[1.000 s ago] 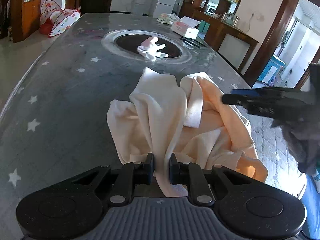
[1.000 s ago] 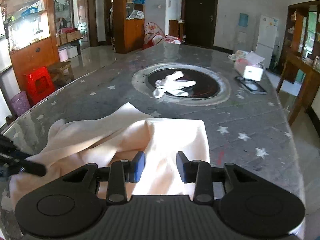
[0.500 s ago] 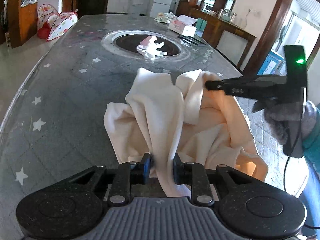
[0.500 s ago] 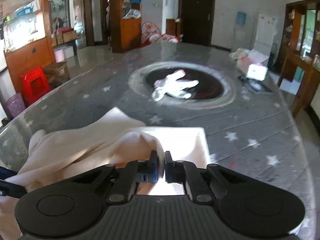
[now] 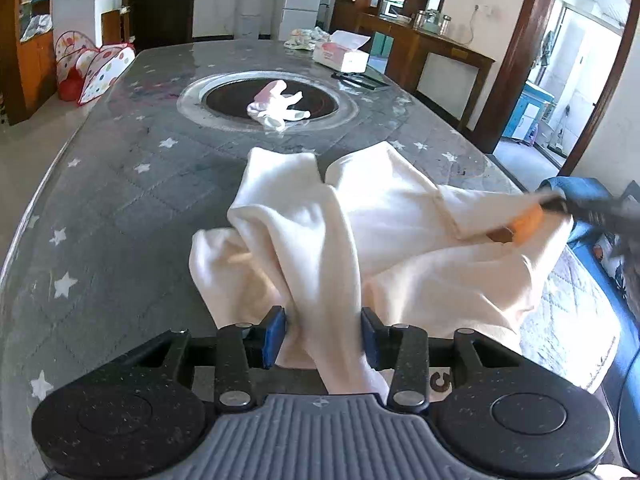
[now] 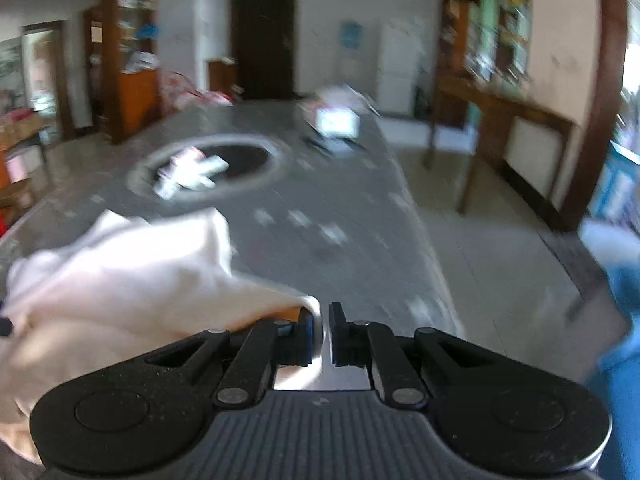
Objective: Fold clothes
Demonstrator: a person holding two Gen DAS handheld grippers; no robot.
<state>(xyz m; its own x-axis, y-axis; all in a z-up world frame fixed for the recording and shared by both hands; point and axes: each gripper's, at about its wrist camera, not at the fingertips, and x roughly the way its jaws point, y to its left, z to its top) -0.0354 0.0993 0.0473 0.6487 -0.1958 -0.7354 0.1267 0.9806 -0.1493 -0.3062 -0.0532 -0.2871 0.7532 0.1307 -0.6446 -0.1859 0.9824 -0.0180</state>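
- Left wrist view: cream cloth (image 5: 320,240) lies bunched on the near part of the grey, star-patterned table (image 5: 120,184).
- One strip of cloth runs down between the fingers of the left gripper (image 5: 323,336). Jaws have just been opening; they stand apart, with a gap showing on the left side of the strip. The right pad sits at the strip's edge; firm pressing not evident.
- Two folds of cloth rise toward the table centre, side by side, with a dark notch between them.
- Right gripper (image 5: 560,204) enters from the right edge, blurred, pinching the cloth's right corner and pulling it out toward the table's right edge. An orange patch shows at the pinch.
- White glove (image 5: 276,108) lies in the dark round inset mid-table, well apart from the cloth. Tissue box (image 5: 340,56) sits at the far end.
- Right wrist view: heavily motion-blurred. Right gripper (image 6: 325,332) has jaws nearly together, with a thin fold of cloth (image 6: 120,272) caught between the pads.
- The bulk of the cloth spreads left of the gripper, over the table's near left part.
- Glove (image 6: 188,172) is in the inset; the box (image 6: 336,122) is beyond it.
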